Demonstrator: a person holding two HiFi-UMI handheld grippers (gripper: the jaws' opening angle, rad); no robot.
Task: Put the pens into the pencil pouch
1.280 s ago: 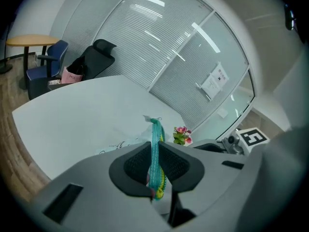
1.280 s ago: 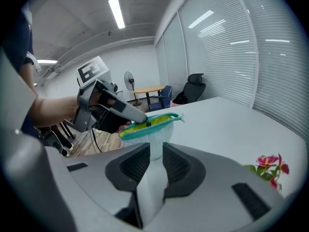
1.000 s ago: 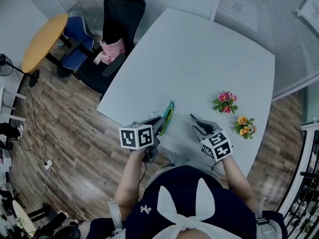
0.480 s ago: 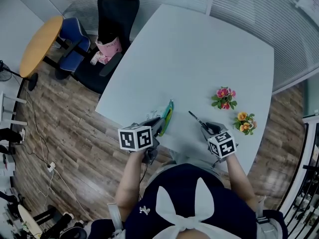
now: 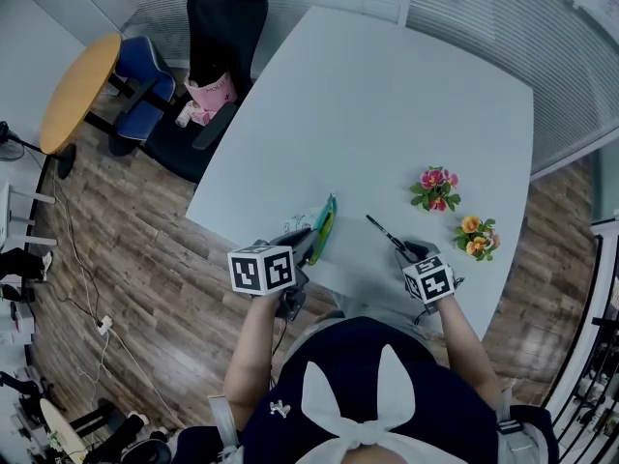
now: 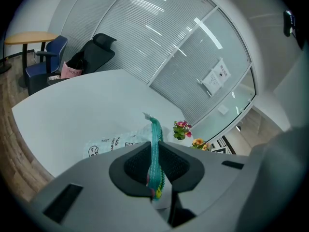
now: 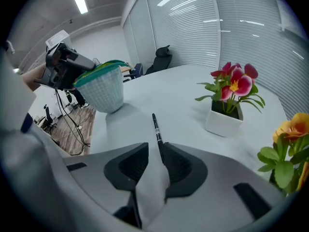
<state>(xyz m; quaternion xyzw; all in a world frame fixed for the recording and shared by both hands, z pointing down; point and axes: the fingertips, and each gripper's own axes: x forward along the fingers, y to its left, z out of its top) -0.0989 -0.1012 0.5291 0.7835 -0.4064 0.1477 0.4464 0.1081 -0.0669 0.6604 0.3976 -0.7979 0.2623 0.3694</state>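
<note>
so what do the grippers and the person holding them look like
Both the left gripper and right gripper have grey bodies, black ribbed pads and a white cube with black square markers. The person wears a dark navy top with a white bow shape.

Slim black pen [image 5: 385, 233] lies flat beside the white pouch [image 5: 327, 222] (teal zipper edge uppermost)

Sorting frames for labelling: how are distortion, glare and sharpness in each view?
Head view: evenly lit, sharp, table edges bowed. Left gripper view: fisheye, dark corners, light streaks on the blinds, pencil pouch crisp. Right gripper view: fisheye, pen sharp.
</note>
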